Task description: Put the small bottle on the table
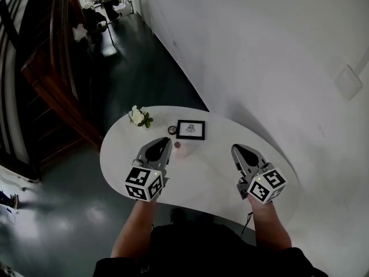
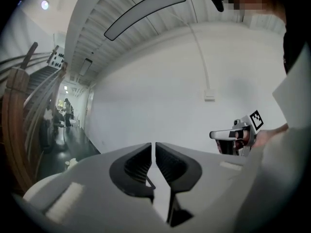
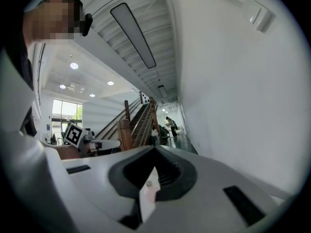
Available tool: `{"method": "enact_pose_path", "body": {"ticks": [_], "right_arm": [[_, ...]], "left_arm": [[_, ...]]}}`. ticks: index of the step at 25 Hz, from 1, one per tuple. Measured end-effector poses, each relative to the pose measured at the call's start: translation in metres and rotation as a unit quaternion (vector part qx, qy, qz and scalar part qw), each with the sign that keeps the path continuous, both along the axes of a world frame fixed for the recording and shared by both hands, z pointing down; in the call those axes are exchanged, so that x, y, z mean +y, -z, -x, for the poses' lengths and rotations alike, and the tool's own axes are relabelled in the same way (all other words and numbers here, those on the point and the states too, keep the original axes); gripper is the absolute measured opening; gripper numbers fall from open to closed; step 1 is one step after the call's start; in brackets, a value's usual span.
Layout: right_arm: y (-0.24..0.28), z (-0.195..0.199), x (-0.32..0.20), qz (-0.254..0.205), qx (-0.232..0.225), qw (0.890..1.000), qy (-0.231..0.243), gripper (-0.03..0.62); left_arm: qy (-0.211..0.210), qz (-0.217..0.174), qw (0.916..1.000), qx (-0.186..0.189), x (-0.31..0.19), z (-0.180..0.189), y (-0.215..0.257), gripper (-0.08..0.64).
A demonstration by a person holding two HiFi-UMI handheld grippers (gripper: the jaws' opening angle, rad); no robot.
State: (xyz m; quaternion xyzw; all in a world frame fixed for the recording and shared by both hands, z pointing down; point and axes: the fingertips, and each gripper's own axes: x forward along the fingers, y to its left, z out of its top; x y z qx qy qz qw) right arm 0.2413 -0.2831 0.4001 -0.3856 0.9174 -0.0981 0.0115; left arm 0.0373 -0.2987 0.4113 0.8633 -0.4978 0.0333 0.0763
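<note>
The small bottle (image 1: 177, 145), pinkish with a dark cap, stands on the white table (image 1: 196, 180), just right of my left gripper's tips. My left gripper (image 1: 165, 142) hangs above the table; in the left gripper view its jaws (image 2: 153, 147) stand almost together with only a thin slit and nothing between them. My right gripper (image 1: 235, 149) hovers over the table's right part with its tips (image 3: 155, 150) meeting and nothing held. Through the gap behind those tips the right gripper view shows the small bottle (image 3: 148, 190) on the white tabletop.
A black-framed picture (image 1: 191, 129), a small dark round thing (image 1: 172, 130) and a white flower (image 1: 138, 117) sit at the table's far side. A white wall (image 1: 259, 68) runs along the right. A dark floor and a wooden staircase (image 1: 52, 91) lie to the left.
</note>
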Motion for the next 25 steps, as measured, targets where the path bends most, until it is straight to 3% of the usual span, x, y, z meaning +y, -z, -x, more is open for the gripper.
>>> {"method": "enact_pose_path", "body": {"ticks": [5,10,25], "right_arm": [[0.008,0.011,-0.001,-0.015,0.008,1.000,0.025,0.011],[0.009,0.023,-0.004,-0.018,0.012,0.999,0.035,0.011],[0.018,0.033,-0.015,-0.018,0.000,0.999,0.041,0.010]], "left_arm": [[0.011,0.011,0.9998,-0.010,-0.005,0.004,-0.003,0.035],[0.039,-0.005,0.9988,-0.028,-0.012,0.020,-0.001,0.009],[0.028,-0.027,0.9991,-0.017,-0.020,0.031,0.006,0.011]]}}
